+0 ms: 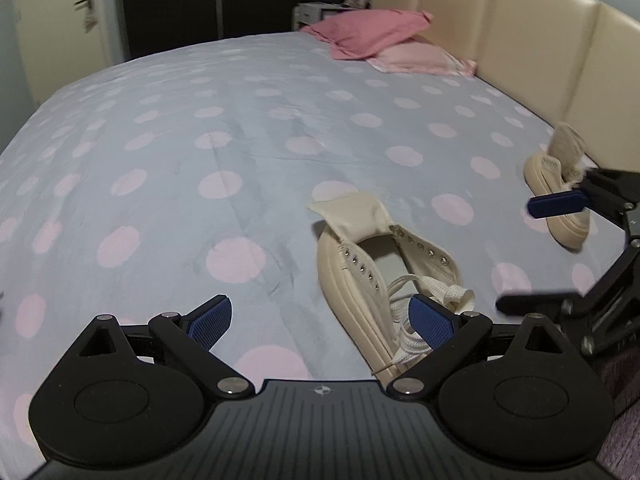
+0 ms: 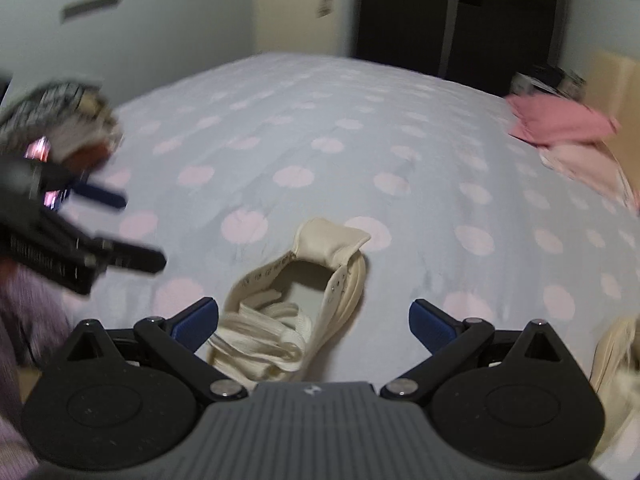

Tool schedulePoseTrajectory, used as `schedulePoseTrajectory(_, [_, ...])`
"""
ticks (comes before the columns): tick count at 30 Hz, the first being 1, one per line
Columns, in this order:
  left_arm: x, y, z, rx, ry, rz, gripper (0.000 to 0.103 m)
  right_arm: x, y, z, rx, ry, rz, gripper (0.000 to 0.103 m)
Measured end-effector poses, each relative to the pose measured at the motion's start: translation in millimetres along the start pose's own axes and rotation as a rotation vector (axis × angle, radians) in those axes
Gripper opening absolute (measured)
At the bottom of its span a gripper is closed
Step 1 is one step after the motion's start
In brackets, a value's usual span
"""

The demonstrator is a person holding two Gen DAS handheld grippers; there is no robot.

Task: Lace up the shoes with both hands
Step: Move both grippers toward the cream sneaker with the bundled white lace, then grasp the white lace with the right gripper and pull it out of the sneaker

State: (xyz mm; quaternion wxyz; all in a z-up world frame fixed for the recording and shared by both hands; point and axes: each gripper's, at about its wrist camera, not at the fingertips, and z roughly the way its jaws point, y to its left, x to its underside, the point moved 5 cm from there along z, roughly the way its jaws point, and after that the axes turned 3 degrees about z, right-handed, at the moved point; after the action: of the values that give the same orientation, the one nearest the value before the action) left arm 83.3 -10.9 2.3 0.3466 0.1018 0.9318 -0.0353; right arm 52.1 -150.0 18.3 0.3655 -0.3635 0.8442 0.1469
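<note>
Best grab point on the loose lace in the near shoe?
Pinch the white lace where its flat end loops up free above the shoe opening, coming from above. The rest is bunched inside and harder to isolate. Both left gripper and right gripper are open.

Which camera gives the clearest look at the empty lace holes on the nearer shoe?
The left wrist view: both rows of metal eyelets on the cream shoe are sharp and unlaced. The right wrist view is blurred, showing only faint eyelets on one flap.

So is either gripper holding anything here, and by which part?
Nothing is held. The left gripper and right gripper are both open above the near shoe; its loose lace is ungripped.
</note>
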Motion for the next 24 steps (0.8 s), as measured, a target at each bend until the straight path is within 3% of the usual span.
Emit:
schedulePoseTrajectory(3, [-7, -7, 11, 0.045, 0.016, 0.049, 0.085, 0, 6, 8, -0.084, 0.047, -0.095, 0.101])
schedulePoseTrajectory(5, [-10, -11, 21, 0.074, 0.032, 0.058, 0.073, 0, 12, 13, -0.127, 0.065, -0.152, 0.099])
schedulePoseTrajectory(8, [-15, -16, 37, 0.133, 0.058, 0.056, 0.059, 1, 22, 25, -0.166, 0.106, -0.238, 0.073])
schedulePoseTrajectory(14, [-17, -24, 68, 0.219, 0.125, 0.060, 0.034, 6, 34, 55, -0.243, 0.217, -0.387, 0.064])
schedulePoseTrajectory(17, [-16, -19, 80, 0.235, 0.167, 0.034, 0.030, 7, 37, 69, -0.270, 0.273, -0.462, 0.059])
schedulePoseTrajectory(19, [-17, -17, 83, 0.234, 0.178, 0.044, 0.025, 8, 39, 76, -0.290, 0.303, -0.517, 0.059])
schedulePoseTrajectory(24, [-20, -10, 91, 0.227, 0.200, 0.033, 0.024, 10, 45, 92, -0.338, 0.376, -0.654, 0.061])
